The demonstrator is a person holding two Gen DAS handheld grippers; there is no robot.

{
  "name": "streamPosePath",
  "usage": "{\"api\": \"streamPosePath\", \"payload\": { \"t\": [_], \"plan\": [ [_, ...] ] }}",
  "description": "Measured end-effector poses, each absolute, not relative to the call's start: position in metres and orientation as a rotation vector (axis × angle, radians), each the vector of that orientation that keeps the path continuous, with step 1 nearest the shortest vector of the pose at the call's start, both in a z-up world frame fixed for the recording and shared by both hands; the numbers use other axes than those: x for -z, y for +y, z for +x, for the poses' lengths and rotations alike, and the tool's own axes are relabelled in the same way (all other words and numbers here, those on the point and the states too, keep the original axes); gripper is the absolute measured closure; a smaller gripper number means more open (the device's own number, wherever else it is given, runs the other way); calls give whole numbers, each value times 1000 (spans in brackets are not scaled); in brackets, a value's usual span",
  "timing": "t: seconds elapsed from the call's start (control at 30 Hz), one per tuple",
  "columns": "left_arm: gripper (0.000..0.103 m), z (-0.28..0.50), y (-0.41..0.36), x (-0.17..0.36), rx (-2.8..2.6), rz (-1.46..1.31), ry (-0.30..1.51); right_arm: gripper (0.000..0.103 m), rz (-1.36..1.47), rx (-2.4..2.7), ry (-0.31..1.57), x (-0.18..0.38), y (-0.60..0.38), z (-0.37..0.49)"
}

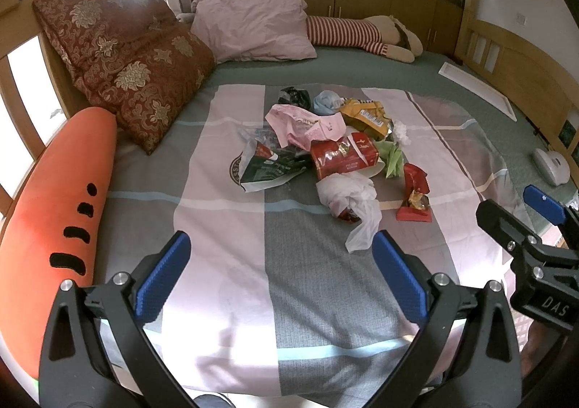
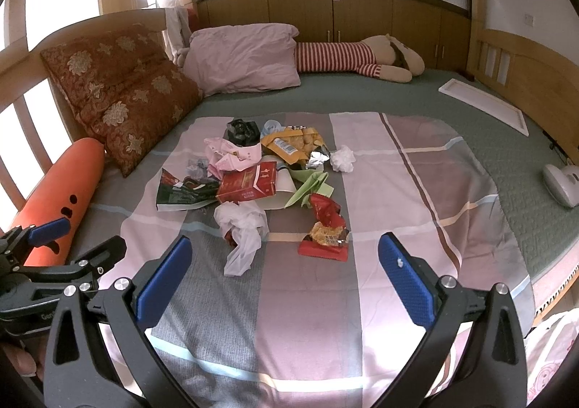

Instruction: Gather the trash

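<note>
Showing: a bed (image 1: pixel 231 263) with a pink and grey checked sheet, seen from two hand-held grippers at its near edge.
Trash pile: a loose heap of wrappers (image 1: pixel 325 140) lies mid-bed, far of both grippers and not touched by either.
Left gripper: left gripper (image 1: pixel 282 277) has its jaws spread wide and holds nothing; it hovers over bare sheet, near side of the pile.
Right gripper: right gripper (image 2: pixel 286 281) has jaws equally wide and empty, with the nearest litter just beyond its tips.
Nearest pieces: a white plastic bag (image 2: pixel 240 227) to the left and a torn red wrapper (image 2: pixel 325 230) to the right.
Further pieces: a red carton (image 2: pixel 249 183), a yellow snack bag (image 2: pixel 289 145), a pink bag (image 2: pixel 231 156), a dark green packet (image 2: pixel 181 192) and a white tissue ball (image 2: pixel 342 159).
Handling: probably all very light, thin and crushable; film and foil look slippery and may slide on the sheet.
Where to grip: pinch a bunched fold or raised crumple rather than a flat edge; take the carton across its narrow sides.
Risk: the soft sheet could be caught with a piece.
</note>
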State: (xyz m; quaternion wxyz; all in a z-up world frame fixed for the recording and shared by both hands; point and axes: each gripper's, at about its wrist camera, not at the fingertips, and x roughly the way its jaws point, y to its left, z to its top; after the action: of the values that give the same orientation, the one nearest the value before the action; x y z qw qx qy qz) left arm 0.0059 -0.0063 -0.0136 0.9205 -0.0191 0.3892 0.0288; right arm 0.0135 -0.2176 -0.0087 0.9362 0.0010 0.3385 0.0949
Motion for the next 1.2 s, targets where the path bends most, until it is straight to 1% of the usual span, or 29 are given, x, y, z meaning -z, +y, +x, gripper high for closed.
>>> {"api": "streamPosePath", "payload": {
  "t": [0.57,0.63,0.8,0.87,0.93,1.03,1.2],
  "plan": [
    [3,3,-4,20,-61,-30,809,2,-3,-178,681,10,-219,13],
    [3,4,-4,22,-68,-16,810,2,-18,-150,638,7,-220,8],
    [3,5,-6,20,-67,-1,797,2,-87,-53,415,-14,-228,-16],
    [3,3,-6,19,-63,7,764,2,-86,-50,338,-19,-231,-27],
    [3,0,-7,19,-52,5,715,2,-82,-72,317,-19,-233,-29],
    [3,4,-6,26,-52,-19,696,2,-54,-86,389,-12,-239,-17],
    [3,24,-13,55,23,-51,861,2,5,-62,441,-13,-253,3]
  ]
}}
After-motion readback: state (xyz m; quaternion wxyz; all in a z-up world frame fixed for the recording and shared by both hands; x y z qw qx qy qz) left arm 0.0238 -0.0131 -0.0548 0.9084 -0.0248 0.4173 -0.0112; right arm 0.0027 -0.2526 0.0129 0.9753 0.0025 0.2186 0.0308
